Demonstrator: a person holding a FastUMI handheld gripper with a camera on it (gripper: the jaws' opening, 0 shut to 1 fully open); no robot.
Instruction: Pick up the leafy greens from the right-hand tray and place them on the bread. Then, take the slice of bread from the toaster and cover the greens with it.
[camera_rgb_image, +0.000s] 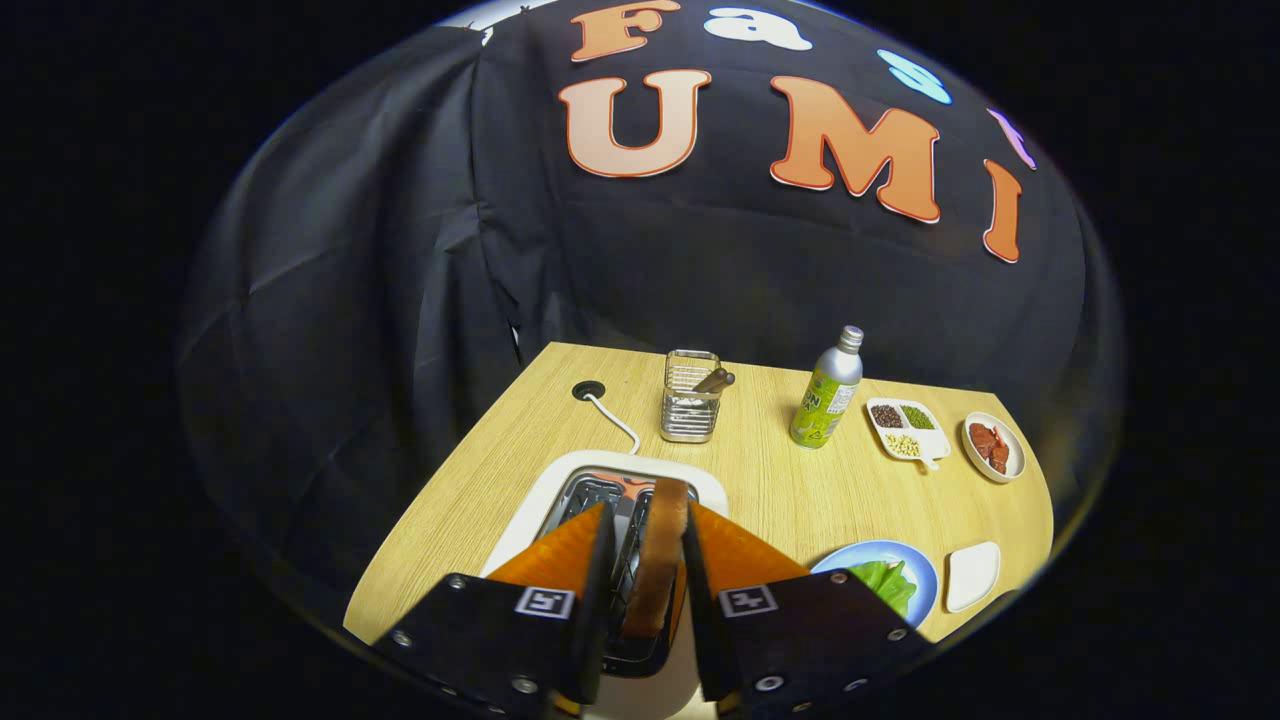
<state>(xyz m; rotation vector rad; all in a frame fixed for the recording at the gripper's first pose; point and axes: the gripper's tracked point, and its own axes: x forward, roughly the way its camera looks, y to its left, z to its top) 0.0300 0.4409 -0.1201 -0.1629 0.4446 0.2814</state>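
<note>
On a wooden table (780, 480), the gripper (645, 560) clamps an upright bread slice (660, 560) above the toaster (560, 500), greens plate (915, 570) at four o'clock.

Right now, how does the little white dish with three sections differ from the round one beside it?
The divided dish is oblong, with three compartments holding dark, green and pale bits; the round dish has one bowl holding reddish-brown pieces. The divided dish lies nearer the green bottle; the round dish lies farther out. Both are white, far beyond the gripper, shut on the bread slice.

Hand-held gripper (645, 560), black screwed mounts, square tag markers (one each)
</note>
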